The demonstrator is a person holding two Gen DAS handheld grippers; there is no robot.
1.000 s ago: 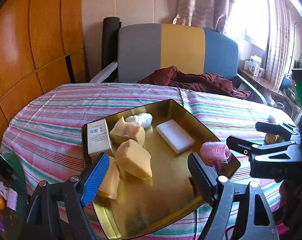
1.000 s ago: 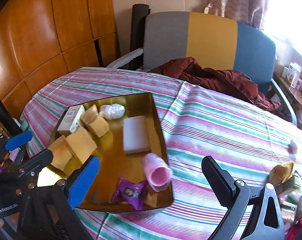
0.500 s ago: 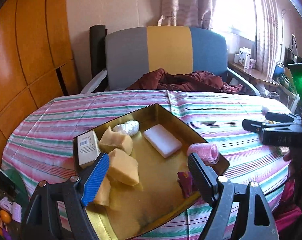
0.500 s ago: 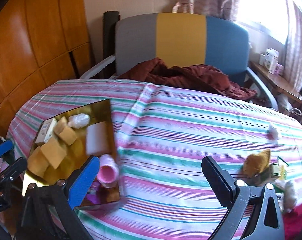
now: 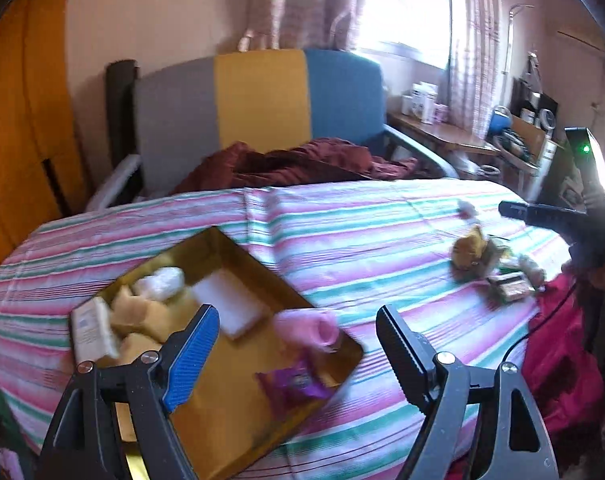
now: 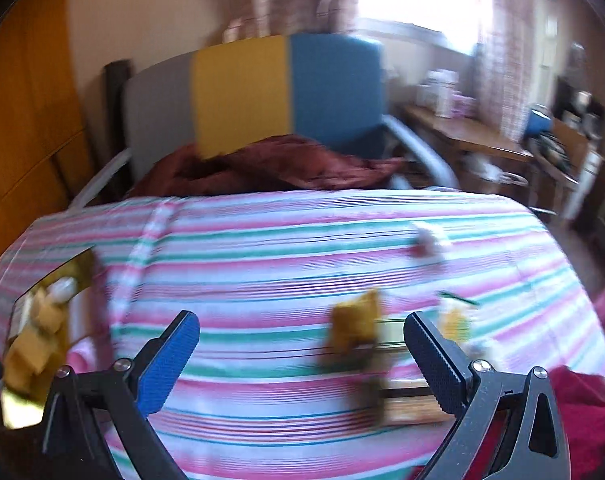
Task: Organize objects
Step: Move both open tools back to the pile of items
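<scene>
- Right gripper, jaws spread and empty, faces a blurred yellow-brown soft lump lying loose on the striped tablecloth.
- The lump looks light and squashy; pinch it across the middle.
- Left gripper, also spread, hangs over the gold tray.
- The cloth may slip; an armchair stands behind.

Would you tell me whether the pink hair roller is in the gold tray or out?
In: the roller lies inside the tray, beside its right rim.

Black hand-held gripper, one blue pad
</scene>
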